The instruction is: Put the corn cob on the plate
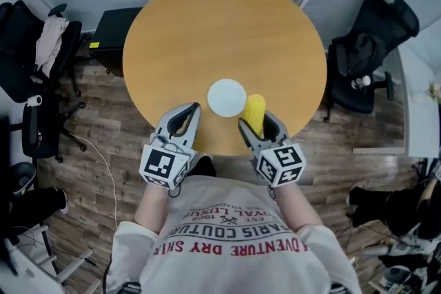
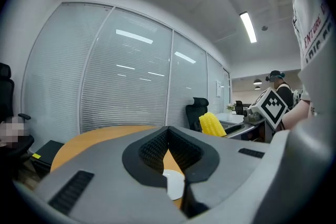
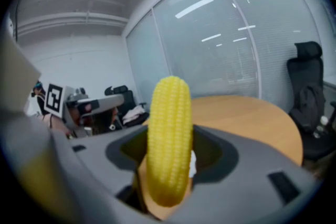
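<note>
A yellow corn cob (image 3: 168, 139) stands upright between the jaws of my right gripper (image 3: 169, 178), which is shut on it. In the head view the corn cob (image 1: 255, 112) sits in the right gripper (image 1: 256, 126) just right of a small white plate (image 1: 227, 98) near the front edge of the round wooden table (image 1: 220, 31). My left gripper (image 1: 187, 122) hovers at the table's front edge, left of the plate, shut with nothing in it. The left gripper view shows the plate (image 2: 173, 186) below the closed jaws and the corn cob (image 2: 212, 124) off to the right.
Black office chairs stand to the right (image 1: 368, 51) and left (image 1: 34, 58) of the table. A black box (image 1: 110, 38) sits on the wood floor at the table's left. Glass walls with blinds lie behind.
</note>
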Available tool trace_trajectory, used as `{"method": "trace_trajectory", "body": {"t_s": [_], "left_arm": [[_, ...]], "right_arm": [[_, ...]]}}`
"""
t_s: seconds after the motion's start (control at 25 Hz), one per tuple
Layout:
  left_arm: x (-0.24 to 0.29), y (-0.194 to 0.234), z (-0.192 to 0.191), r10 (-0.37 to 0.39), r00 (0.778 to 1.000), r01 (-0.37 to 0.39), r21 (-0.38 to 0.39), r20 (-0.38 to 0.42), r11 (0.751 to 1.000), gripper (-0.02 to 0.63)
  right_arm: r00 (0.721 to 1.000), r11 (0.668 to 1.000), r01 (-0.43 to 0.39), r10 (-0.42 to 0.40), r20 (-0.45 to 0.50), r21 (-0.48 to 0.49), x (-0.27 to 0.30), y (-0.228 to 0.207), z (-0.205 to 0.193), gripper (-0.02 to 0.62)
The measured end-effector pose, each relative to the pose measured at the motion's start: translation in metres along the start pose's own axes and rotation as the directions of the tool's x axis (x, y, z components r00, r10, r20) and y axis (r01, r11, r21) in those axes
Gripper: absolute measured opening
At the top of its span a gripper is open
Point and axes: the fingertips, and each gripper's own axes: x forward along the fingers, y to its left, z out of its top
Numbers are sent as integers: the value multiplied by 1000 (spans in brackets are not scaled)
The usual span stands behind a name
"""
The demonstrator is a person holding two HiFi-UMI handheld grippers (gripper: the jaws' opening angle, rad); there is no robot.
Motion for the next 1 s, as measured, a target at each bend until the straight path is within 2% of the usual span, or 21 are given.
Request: {"method": "trace_trajectory", "body": {"t_s": [0.16,0.32,0.56,0.8,1.0], "left_arm": [[29,37,-10,-21,1000,21,-11,-10,1000,34],[51,66,-27,-37,998,36,-24,-43,999,34],[69,97,-58,-61,992,56,-51,-110,997,34],[76,110,-87,-81,983,68,-80,-165,994,34],[73,115,-103,-100,976,77,-121,-193,990,34]], "right_arm": [[997,999,29,-28,-66,17,44,-19,-12,264],[983,998,50,-43,-178,35,86,-36,-36,264],[936,995,83,-62,-346,48,133,-52,-86,264],[886,992,115,-84,-456,42,164,-66,-124,264],[856,989,144,-105,-507,39,177,-73,-141,264]]}}
